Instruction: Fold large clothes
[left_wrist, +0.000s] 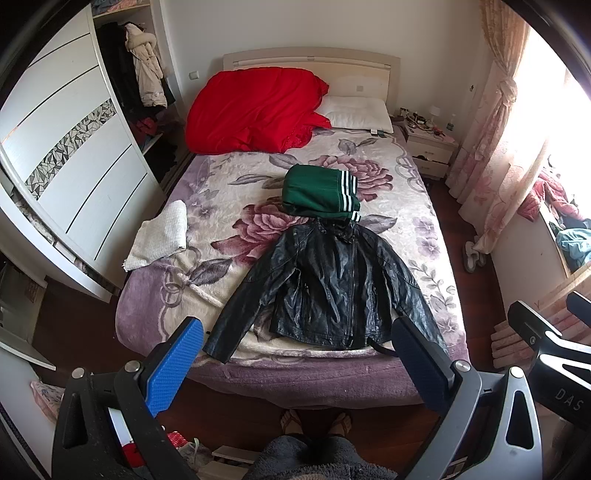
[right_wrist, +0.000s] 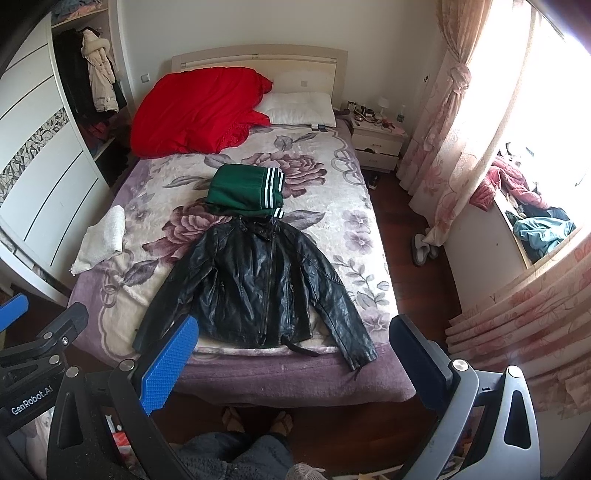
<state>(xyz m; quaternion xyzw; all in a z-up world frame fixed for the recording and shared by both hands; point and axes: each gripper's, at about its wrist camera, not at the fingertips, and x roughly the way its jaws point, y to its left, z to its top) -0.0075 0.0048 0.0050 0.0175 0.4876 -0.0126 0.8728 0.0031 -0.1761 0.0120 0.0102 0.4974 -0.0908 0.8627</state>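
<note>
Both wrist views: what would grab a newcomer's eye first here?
The black jacket lies spread flat, sleeves out, at the foot of the bed. Just beyond its collar sits a folded green garment with white stripes. A red duvet is heaped at the headboard. Both grippers, left and right, hover open, short of the bed.

Nightstand clutter (right_wrist: 369, 112) too small to identify; jacket collar (left_wrist: 338, 227) perhaps tucked under green garment (left_wrist: 319, 188).
</note>
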